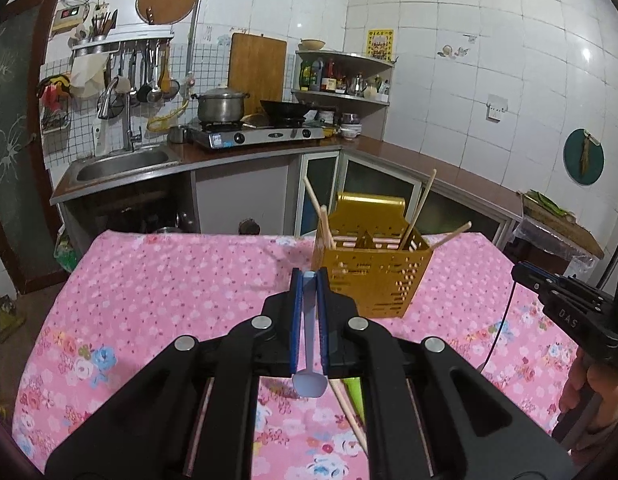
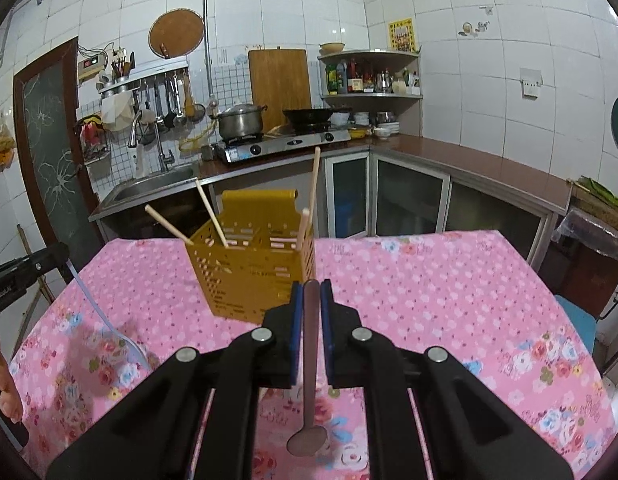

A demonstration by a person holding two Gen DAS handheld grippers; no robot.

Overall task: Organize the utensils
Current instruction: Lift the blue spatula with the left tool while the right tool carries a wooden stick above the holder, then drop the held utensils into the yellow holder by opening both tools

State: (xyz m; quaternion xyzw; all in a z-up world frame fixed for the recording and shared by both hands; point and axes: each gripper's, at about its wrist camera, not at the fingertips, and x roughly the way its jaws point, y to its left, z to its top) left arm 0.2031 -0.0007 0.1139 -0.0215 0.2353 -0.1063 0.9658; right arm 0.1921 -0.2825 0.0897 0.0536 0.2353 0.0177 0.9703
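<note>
Left wrist view: the left tool point(image 1: 309, 276) is clamped on a pale blue plastic spoon point(image 1: 309, 344), handle gripped between the blue pads, bowl hanging toward the camera at 6 o'clock; the spoon's long axis runs along the fingers; the golden perforated utensil caddy point(image 1: 379, 276) stands on the pink floral-clothed table point(image 1: 169, 280) at about 1 o'clock from the tips, just beyond them; several pale wooden chopsticks point(image 1: 423, 204) lean out of it at angles; one loose wooden chopstick point(image 1: 351, 416) and a green item, partly hidden, lie on the cloth beneath the tool; the right tool point(image 1: 565, 300) enters at 3 o'clock.

Right wrist view: the right tool point(image 2: 311, 284) is closed on a dull metal spoon point(image 2: 309, 400), bowl down at 6 o'clock, handle upright between the pads; the caddy point(image 2: 249, 268) sits at 11 o'clock, close ahead; the left tool point(image 2: 25, 272) shows at 9 o'clock, its blue spoon point(image 2: 105, 316) dangling; both tools look about equally near the caddy, whose open top likely calls for lifting each spoon above the rim.
</note>
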